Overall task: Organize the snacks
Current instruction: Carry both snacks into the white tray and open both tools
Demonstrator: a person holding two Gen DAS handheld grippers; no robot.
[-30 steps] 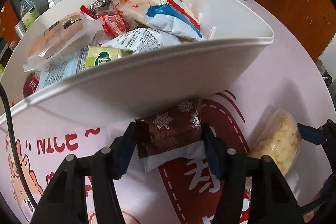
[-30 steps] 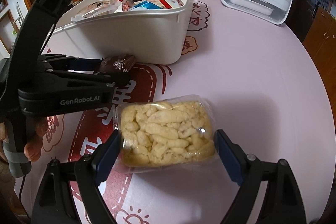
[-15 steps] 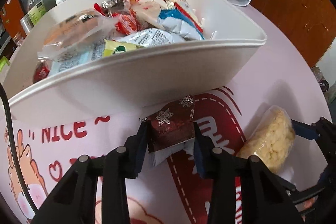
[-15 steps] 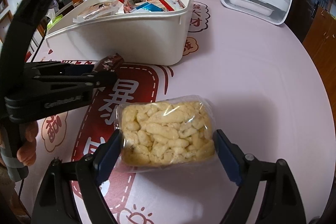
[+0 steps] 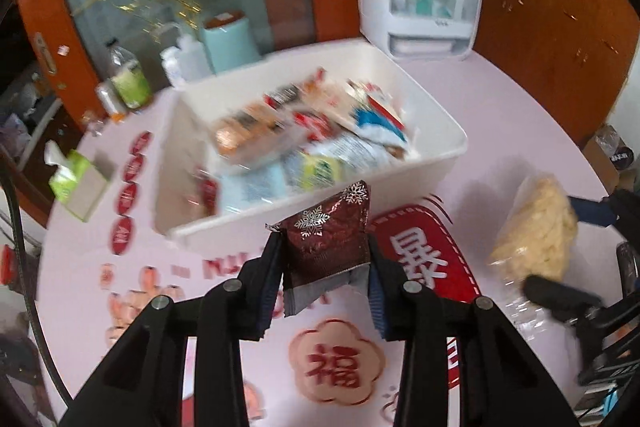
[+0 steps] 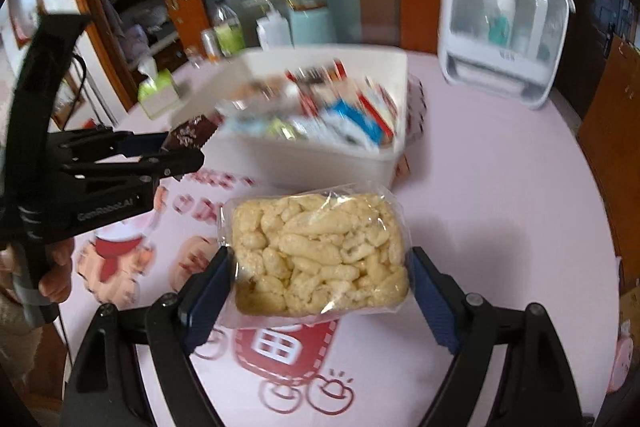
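My left gripper (image 5: 324, 279) is shut on a dark red snack packet with silver snowflakes (image 5: 326, 239), held in the air just before the near rim of the white bin (image 5: 448, 163). The bin is full of mixed snack packets (image 5: 304, 143). My right gripper (image 6: 320, 287) is shut on a clear bag of pale puffed snacks (image 6: 320, 251), lifted off the pink tablecloth. In the right wrist view the left gripper (image 6: 176, 147) with its red packet (image 6: 192, 135) hangs at the left, by the bin (image 6: 332, 163). The puffed bag (image 5: 536, 227) shows at the right of the left wrist view.
A white cabinet with bottles (image 6: 504, 27) stands behind the bin at the right. A green tissue box (image 5: 80, 187), bottles (image 5: 128, 83) and a pale blue canister (image 5: 228, 43) sit at the table's far left. The pink printed tablecloth (image 6: 500, 187) spreads to the right.
The left gripper shut on the red packet and lifted it from the table to the bin's rim height. The right gripper rose with the puffed bag. Both views now look down on the bin.
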